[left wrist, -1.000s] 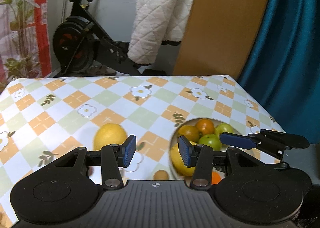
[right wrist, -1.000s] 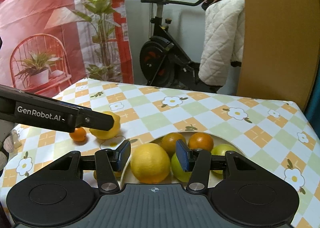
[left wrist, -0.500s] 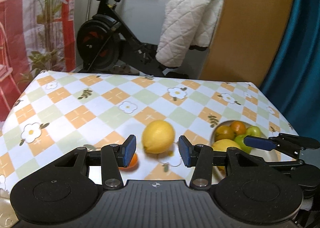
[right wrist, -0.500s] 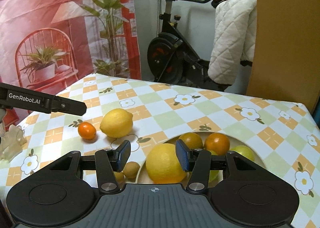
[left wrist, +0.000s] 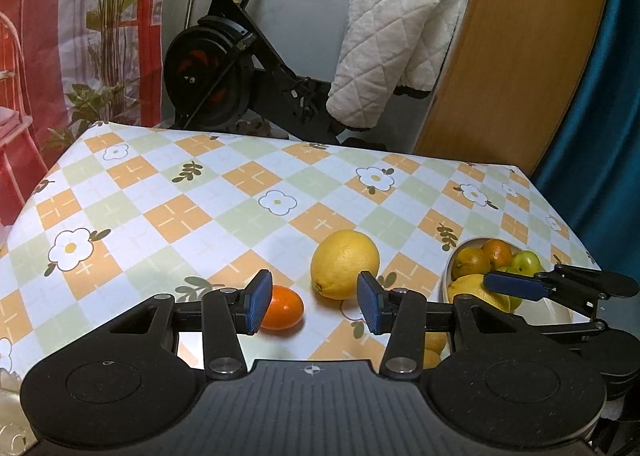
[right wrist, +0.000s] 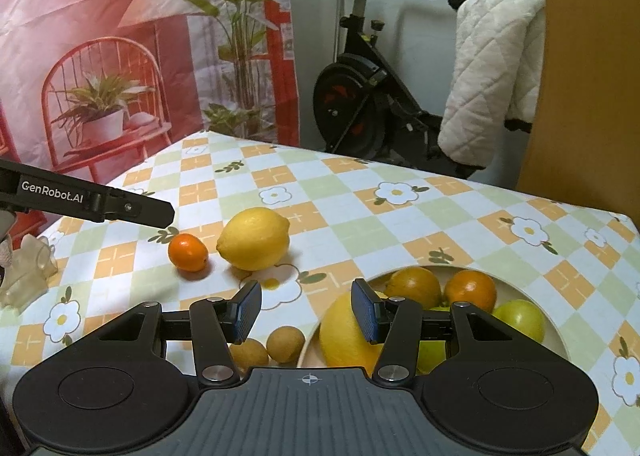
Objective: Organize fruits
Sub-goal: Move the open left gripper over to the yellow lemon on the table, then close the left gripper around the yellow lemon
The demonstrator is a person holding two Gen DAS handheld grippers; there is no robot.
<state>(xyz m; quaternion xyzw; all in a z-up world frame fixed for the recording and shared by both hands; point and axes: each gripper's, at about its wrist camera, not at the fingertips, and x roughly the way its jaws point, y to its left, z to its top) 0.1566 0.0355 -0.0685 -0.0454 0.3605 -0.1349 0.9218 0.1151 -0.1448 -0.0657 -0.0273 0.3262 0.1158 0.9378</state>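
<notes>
A yellow lemon and a small orange mandarin lie on the checked tablecloth. A bowl at the right holds a lemon, oranges and green fruits. Two small brown fruits lie left of the bowl. My left gripper is open and empty, just short of the lemon and mandarin. My right gripper is open and empty, near the bowl's left rim.
An exercise bike with a white quilted cover stands behind the table. A wooden panel and a teal curtain are at the right. A clear glass object sits at the table's left edge.
My left gripper has swung left, from the bowl to the loose lemon and mandarin. My right gripper has drawn back and left, from over the bowl's lemon to the rim.
</notes>
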